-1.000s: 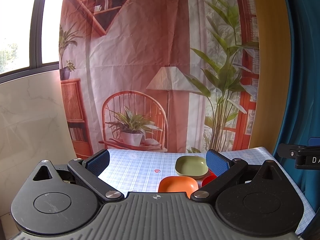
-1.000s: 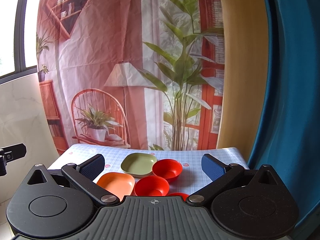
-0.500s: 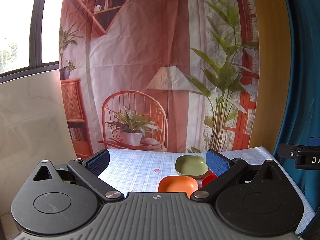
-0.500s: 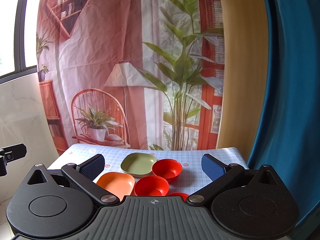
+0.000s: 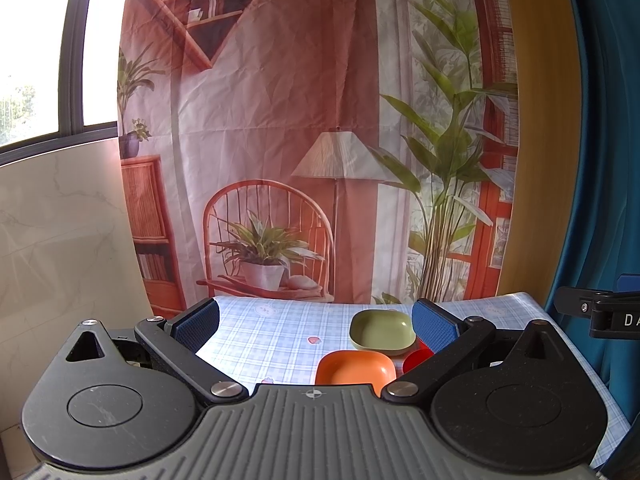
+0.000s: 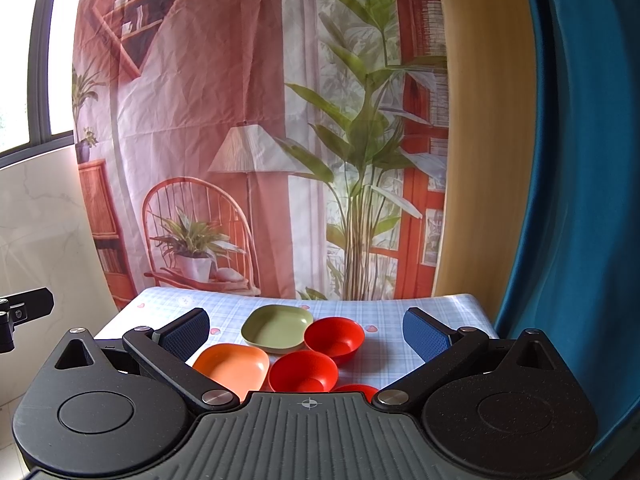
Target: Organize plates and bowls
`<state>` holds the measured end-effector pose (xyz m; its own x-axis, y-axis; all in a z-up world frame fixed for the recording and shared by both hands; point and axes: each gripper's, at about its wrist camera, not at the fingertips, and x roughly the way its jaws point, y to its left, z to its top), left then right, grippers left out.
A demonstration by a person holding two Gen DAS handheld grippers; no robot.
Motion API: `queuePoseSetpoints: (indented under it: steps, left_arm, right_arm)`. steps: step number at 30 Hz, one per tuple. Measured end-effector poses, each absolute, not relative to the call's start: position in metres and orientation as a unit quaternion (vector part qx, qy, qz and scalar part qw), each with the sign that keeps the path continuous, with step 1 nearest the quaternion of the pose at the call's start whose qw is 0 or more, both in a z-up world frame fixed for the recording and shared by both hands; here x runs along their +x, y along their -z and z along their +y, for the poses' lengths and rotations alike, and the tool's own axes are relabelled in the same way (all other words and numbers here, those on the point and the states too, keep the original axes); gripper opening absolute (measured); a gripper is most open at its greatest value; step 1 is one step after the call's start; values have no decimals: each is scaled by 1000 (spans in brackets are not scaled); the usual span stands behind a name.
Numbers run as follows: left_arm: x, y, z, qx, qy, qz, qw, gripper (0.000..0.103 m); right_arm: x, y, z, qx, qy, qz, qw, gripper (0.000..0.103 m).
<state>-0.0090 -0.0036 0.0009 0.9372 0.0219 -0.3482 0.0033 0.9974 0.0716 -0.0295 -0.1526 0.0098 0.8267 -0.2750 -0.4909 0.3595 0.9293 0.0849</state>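
1. Ahead of both my grippers lies the checked tablecloth [image 6: 400, 320], with all the dishes on it, well below and in front of the fingers.
2. The orange plate [image 6: 234, 366] sits nearest my right gripper's left finger, and the green plate [image 6: 278, 328] is beyond it, the two just beside each other. Both look like light, stiff plastic with smooth, slippery faces; I judge the raised rim the best place to pinch, one finger inside and one outside.
3. Two red bowls [image 6: 335, 336] [image 6: 303, 372] stand right of the plates, close together, and a third red bowl [image 6: 354, 389] peeks over the gripper body. They seem light and unbreakable, and their thin walls suit an edge grip.
4. My right gripper [image 6: 306, 330] is spread wide and holds nothing.
5. My left gripper [image 5: 316, 320] is likewise wide apart and empty; the plates lie toward its right finger.
6. Against the earlier frames I see no change: dishes and both grippers sit as before.
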Motion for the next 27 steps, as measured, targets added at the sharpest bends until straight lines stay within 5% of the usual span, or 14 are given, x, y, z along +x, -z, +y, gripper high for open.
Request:
queuePoseSetpoints:
  steps: [15, 27]
  left_arm:
    - [-6, 2, -2, 35, -7, 185, 982, 103]
    - [24, 33, -9, 44, -60, 172, 982, 102]
  right_arm:
    - [-28, -6, -156, 93, 169, 242, 951, 103]
    - [-2, 37, -169, 93, 133, 147, 976, 103]
